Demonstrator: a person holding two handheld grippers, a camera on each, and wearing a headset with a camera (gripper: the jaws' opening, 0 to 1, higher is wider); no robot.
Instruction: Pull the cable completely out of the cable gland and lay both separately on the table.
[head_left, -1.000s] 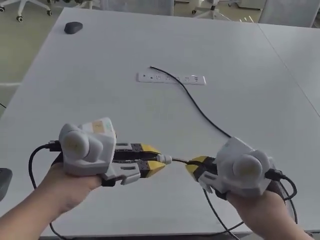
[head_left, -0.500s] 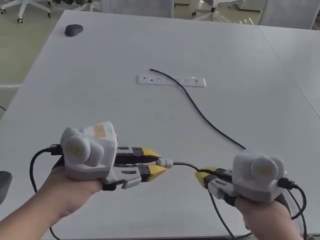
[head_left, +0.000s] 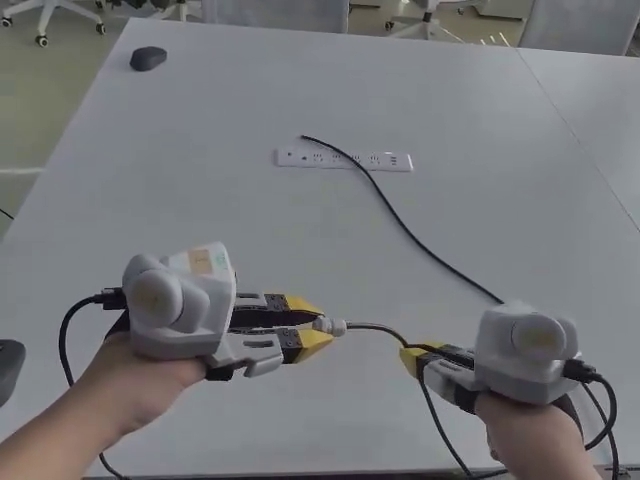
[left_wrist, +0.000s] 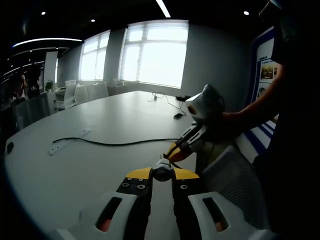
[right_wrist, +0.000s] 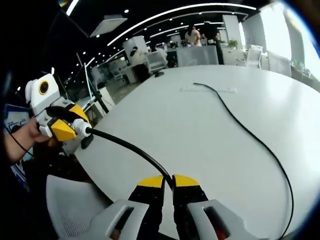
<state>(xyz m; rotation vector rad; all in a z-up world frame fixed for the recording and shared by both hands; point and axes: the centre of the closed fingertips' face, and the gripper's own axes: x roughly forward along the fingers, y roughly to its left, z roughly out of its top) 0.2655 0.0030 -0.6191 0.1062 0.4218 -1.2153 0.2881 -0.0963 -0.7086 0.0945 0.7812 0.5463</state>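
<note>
One black cable (head_left: 420, 244), round and smooth-sheathed, has its far end just beyond the power strip (head_left: 343, 159). It crosses over that flat white bar and slants across the matte white table (head_left: 200, 180) toward the person. On the near side of the strip, well apart from it, the left gripper (head_left: 312, 325) has its two yellow-tipped jaws closed on the one cable gland (head_left: 330, 326), a small pale grey, rounded fitting. In the left gripper view the gland (left_wrist: 162, 170) sits right between the jaw tips. The cable enters the gland, and a short curved stretch of it runs to the right gripper (head_left: 410, 355). In the right gripper view that gripper (right_wrist: 167, 181) has its jaws pinched together on the cable (right_wrist: 130, 147), with the left gripper (right_wrist: 75, 127) and gland (right_wrist: 86, 131) off to the side. Both grippers have glossy white plastic housings. One dark oval mouse (head_left: 148, 58) lies far beyond the strip, near the table's far corner.
</note>
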